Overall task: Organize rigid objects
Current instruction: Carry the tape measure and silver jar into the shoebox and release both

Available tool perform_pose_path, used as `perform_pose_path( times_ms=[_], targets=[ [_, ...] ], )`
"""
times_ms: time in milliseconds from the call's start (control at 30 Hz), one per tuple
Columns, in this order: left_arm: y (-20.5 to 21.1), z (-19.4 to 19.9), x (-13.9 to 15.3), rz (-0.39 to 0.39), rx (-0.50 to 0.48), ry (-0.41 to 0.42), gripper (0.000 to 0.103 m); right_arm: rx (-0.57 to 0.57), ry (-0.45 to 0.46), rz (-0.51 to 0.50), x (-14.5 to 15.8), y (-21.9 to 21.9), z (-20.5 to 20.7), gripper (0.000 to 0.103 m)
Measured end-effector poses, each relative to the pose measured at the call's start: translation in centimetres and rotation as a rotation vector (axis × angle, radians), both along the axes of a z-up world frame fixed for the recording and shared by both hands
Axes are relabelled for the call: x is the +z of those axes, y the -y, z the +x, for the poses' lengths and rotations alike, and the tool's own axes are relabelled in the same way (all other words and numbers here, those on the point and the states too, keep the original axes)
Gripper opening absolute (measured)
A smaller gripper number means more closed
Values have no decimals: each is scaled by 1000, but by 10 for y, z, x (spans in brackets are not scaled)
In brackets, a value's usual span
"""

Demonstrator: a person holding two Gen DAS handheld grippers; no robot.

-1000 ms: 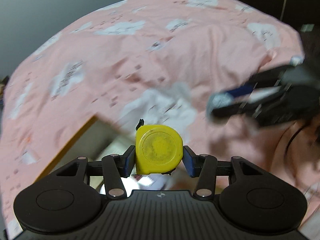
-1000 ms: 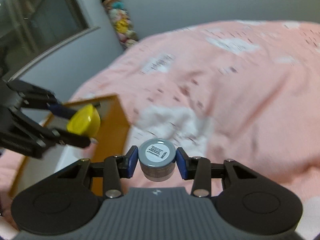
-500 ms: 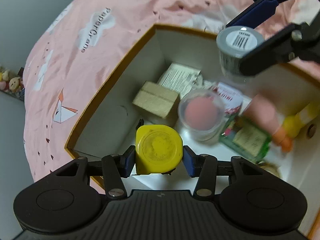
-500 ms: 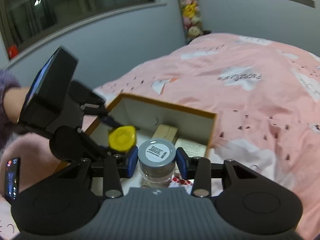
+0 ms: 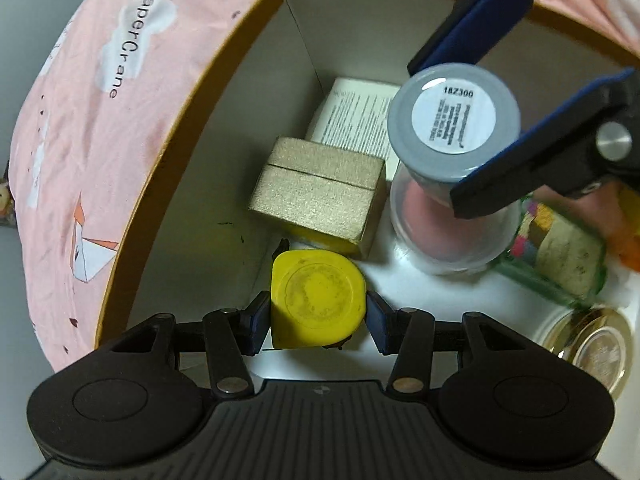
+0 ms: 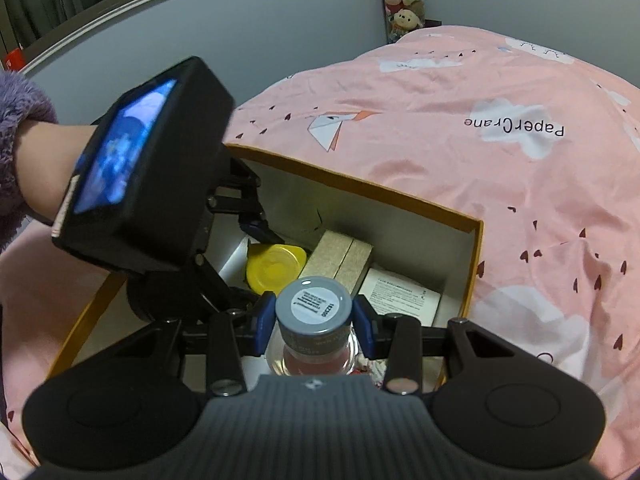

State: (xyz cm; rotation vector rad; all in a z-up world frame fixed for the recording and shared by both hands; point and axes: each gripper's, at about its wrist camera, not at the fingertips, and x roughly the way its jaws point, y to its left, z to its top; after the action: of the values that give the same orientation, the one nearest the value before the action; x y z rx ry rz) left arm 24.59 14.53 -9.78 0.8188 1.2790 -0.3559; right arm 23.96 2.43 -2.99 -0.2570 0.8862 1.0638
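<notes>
The yellow tape measure [image 5: 318, 299], clamped in the left gripper [image 5: 318, 312], now hangs low inside the orange-rimmed box [image 5: 192, 92], just beside the gold carton [image 5: 320, 196]; a second ago it was above the open pink bedspread [image 5: 80, 80]. The grey-capped jar [image 6: 314, 307], pinched in the right gripper [image 6: 314, 322], has likewise come over the box, above the clear tub with a pink puff [image 5: 452, 236]. Both items seem ready to be set down; free floor looks tight.
</notes>
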Motion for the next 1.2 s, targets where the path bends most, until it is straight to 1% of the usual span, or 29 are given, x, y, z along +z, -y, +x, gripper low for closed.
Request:
perform_pose_path(
  times_ms=[67, 133, 233, 333, 467, 567, 733, 867, 967, 1067, 1200],
  targets=[
    [1, 1, 0, 13, 2, 11, 64, 6, -5, -5, -2, -3, 1, 41],
    [0, 3, 4, 6, 11, 42, 68, 12, -8, -6, -3, -5, 3, 41],
    [-2, 2, 12, -27, 29, 50, 69, 21, -10, -4, -4, -8, 3, 41],
    [-7, -10, 29, -88, 47, 63, 69, 45, -11, 2, -2, -12, 0, 41],
    [-22, -26, 61, -201, 127, 97, 67, 110, 4, 1, 0, -22, -10, 41],
    [-32, -35, 80, -238, 176, 140, 66, 156, 32, -26, -4, -37, -15, 41],
    [-49, -47, 103, -308, 243, 219, 65, 221, 25, -60, -18, -60, -21, 41],
    [-54, -46, 108, -338, 289, 260, 65, 235, 21, -96, -29, -79, -20, 41],
    [-57, -45, 107, -360, 310, 268, 65, 246, 6, -118, -39, -89, -18, 41],
    [-55, -46, 104, -371, 306, 264, 65, 246, 15, -153, -49, -97, -17, 41],
    [-53, -50, 101, -373, 301, 253, 65, 247, 5, -161, -56, -100, -18, 42]
  ],
)
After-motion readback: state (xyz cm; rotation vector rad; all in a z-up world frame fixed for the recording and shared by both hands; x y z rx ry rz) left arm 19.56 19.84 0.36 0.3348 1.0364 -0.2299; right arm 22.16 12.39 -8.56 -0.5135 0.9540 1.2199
